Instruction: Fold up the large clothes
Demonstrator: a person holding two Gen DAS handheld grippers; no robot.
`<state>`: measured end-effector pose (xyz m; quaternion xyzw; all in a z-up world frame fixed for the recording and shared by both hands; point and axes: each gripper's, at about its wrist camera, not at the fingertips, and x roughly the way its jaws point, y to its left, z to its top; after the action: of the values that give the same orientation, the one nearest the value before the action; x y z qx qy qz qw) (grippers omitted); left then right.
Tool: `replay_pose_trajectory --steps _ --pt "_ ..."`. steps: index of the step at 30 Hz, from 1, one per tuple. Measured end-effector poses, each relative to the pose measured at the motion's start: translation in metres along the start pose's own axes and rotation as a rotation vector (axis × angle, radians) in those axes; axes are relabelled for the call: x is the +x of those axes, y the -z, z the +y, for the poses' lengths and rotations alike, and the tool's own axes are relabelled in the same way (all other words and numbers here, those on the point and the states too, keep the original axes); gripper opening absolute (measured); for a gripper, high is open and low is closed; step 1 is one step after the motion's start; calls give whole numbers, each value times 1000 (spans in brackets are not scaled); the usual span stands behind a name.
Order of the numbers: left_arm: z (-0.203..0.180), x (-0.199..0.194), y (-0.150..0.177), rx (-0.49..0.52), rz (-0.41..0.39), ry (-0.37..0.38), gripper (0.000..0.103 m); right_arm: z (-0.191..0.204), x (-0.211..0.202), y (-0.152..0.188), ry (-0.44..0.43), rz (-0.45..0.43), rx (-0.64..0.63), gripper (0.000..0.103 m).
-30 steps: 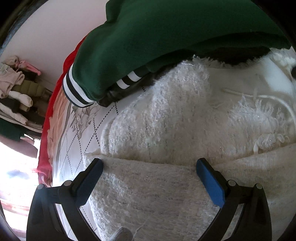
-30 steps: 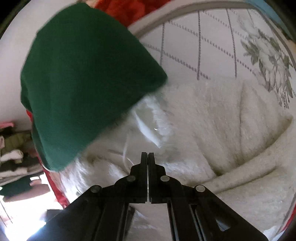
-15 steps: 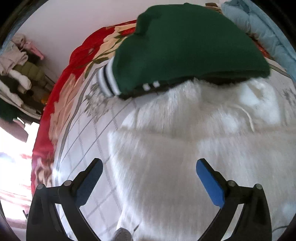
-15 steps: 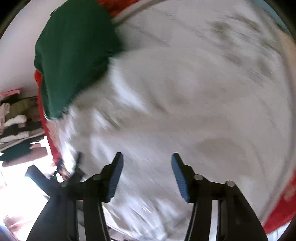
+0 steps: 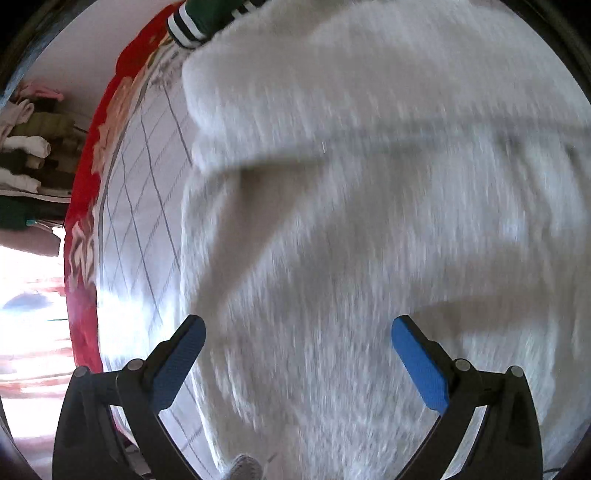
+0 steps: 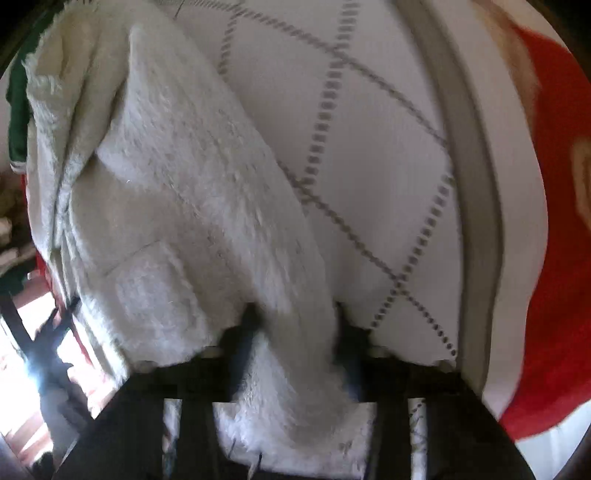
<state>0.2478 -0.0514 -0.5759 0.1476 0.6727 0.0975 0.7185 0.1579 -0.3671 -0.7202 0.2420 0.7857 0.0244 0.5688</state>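
Note:
A large white fuzzy garment [image 5: 369, 206] lies spread on the bed and fills the left wrist view. My left gripper [image 5: 297, 354] is open, its blue pads [image 5: 419, 365] spread wide just above the fabric, holding nothing. In the right wrist view the same white garment [image 6: 177, 206] runs down between my right gripper's fingers [image 6: 295, 332]. The fingers stand apart with a thick fold of fabric between them; the fabric hides the tips. A green garment with striped cuffs [image 5: 195, 18] lies at the far end, also at the left edge of the right wrist view [image 6: 16, 107].
The bed has a white quilted cover with dashed grey lines [image 6: 369, 155] and a red floral border [image 5: 88, 192] [image 6: 554, 258]. Folded clothes sit on a shelf [image 5: 29, 140] at the left. Bright light comes from a window at lower left [image 5: 26, 325].
The right gripper opened and dropped low onto the garment's edge, fabric now between its fingers. The left gripper stayed open and moved forward over the white garment; the green garment slid to the view's top.

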Motion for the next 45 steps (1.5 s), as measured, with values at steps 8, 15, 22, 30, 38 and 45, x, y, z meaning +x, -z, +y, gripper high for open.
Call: replay_pose_trajectory --steps 8,15,22,30,38,45 --pt "33 -25 32 51 -35 -67 103 -25 30 67 -303 5 265 12" --pt "41 -45 44 84 -114 -76 103 16 97 171 -419 178 384 12" --pt "-16 -33 51 94 -139 -53 103 64 41 158 -120 80 228 45" --pt "-22 7 48 -12 -9 31 103 92 -2 48 115 -147 70 54" --pt "-19 15 38 13 -3 72 103 103 9 16 159 -192 72 33" --pt "-9 21 34 25 2 101 103 80 -6 0 93 -111 227 34"
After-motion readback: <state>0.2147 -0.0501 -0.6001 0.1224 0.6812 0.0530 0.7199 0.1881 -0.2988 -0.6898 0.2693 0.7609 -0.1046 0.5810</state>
